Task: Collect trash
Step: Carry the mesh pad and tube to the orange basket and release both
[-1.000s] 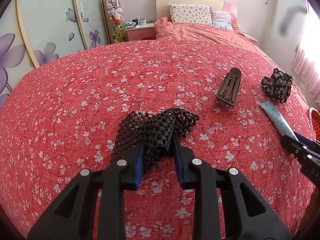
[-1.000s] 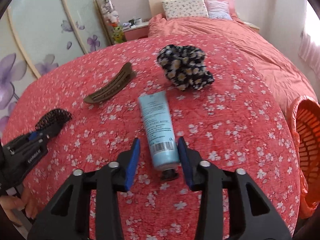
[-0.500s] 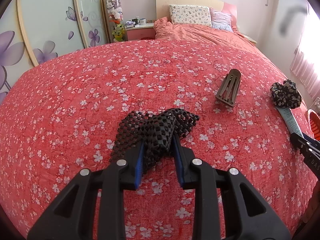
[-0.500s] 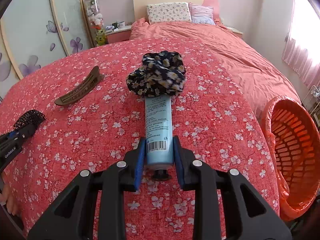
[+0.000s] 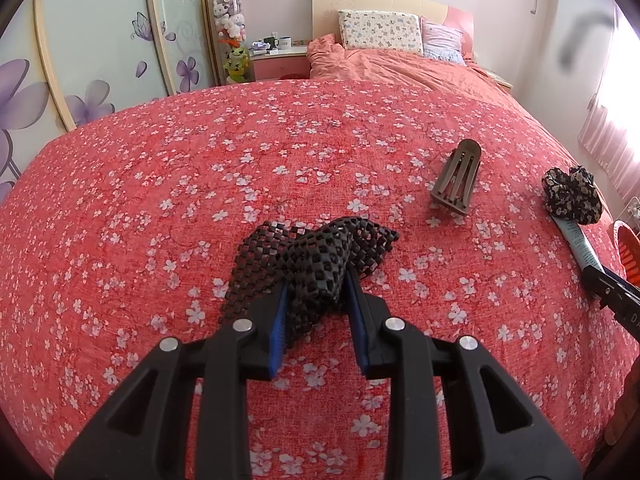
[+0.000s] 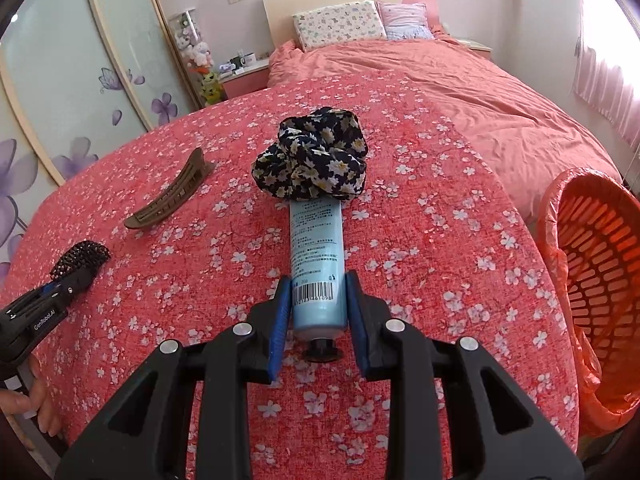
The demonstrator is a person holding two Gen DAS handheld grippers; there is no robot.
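Observation:
A crumpled black mesh mat (image 5: 320,256) lies on the red flowered bedspread (image 5: 200,184), and my left gripper (image 5: 316,298) is shut on its near fold. The same mat (image 6: 82,258) shows at the left of the right wrist view, in the left gripper (image 6: 70,282). A light blue tube (image 6: 318,264) with a black cap points toward me; my right gripper (image 6: 318,300) is shut on its barcode end. The tube's far end touches a dark flowered scrunchie (image 6: 316,160). In the left wrist view the tube (image 5: 578,240) and scrunchie (image 5: 570,196) sit at the right edge.
A brown hair clip (image 6: 170,196) lies between the two grippers, also the hair clip (image 5: 458,182) in the left wrist view. An orange basket (image 6: 592,280) lined with an orange bag stands off the bed's right side. A hand (image 6: 36,396) holds the left gripper. Pillows (image 5: 380,32) lie far back.
My right gripper closed on the blue tube and swung with it to the right, bringing the tube's far end against the scrunchie and the basket further into view. The left gripper stayed put.

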